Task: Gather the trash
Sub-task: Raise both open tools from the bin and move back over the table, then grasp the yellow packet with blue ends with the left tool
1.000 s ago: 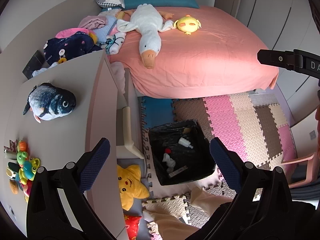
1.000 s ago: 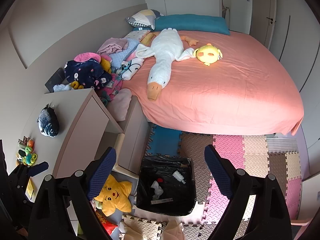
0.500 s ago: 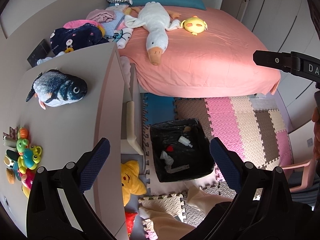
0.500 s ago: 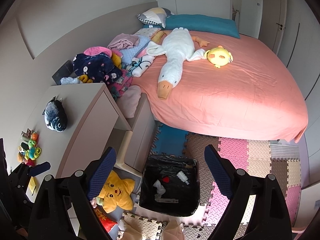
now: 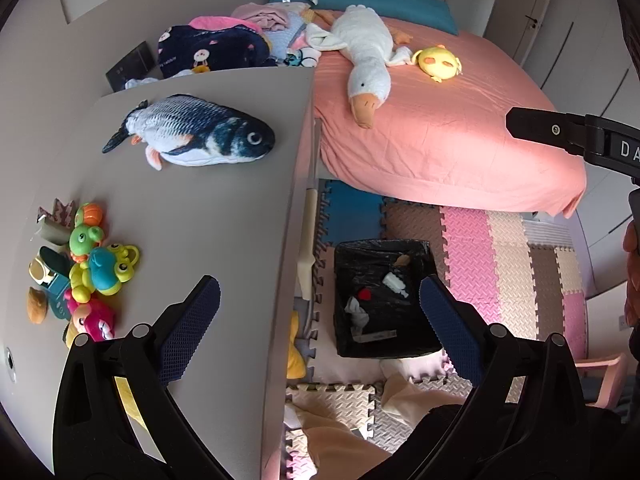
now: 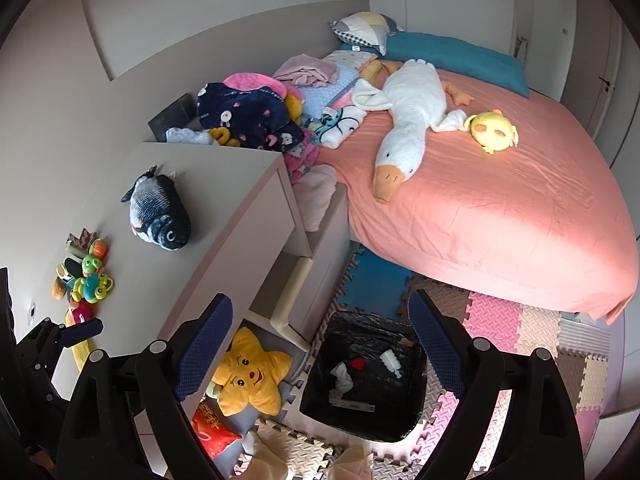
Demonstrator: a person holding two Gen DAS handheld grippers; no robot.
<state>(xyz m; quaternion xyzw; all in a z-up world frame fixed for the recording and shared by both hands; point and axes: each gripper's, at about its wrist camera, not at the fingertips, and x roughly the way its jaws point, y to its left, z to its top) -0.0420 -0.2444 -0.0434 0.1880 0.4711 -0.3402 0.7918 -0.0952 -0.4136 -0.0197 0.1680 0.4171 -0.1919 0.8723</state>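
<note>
A bin lined with a black bag [image 5: 380,245] [image 6: 360,318] stands on the foam mats by the desk. Inside lie a small white bottle [image 5: 394,280], a red scrap [image 5: 363,293] and a crumpled tissue [image 6: 342,376]. My left gripper [image 5: 318,292] is open and empty, high over the desk edge [image 5: 292,240] and the bin. My right gripper [image 6: 320,304] is also open and empty, above the bin and the desk corner. One left finger [image 6: 76,328] shows at the right wrist view's left edge, over a yellow strip [image 6: 78,350] on the desk. A right finger [image 5: 560,132] crosses the left wrist view's right side.
On the grey desk [image 5: 200,208] lie a plush fish [image 5: 192,132] and a heap of small plastic toys [image 5: 92,272]. A pink bed [image 6: 500,200] holds a goose plush [image 6: 408,120], a yellow plush and piled clothes. A star plush [image 6: 248,376] and a red packet [image 6: 212,428] lie under the desk.
Both grippers have moved sideways toward the desk, which now fills more of the left wrist view. The bin sits further right in both views. Both jaws stay wide and empty.
</note>
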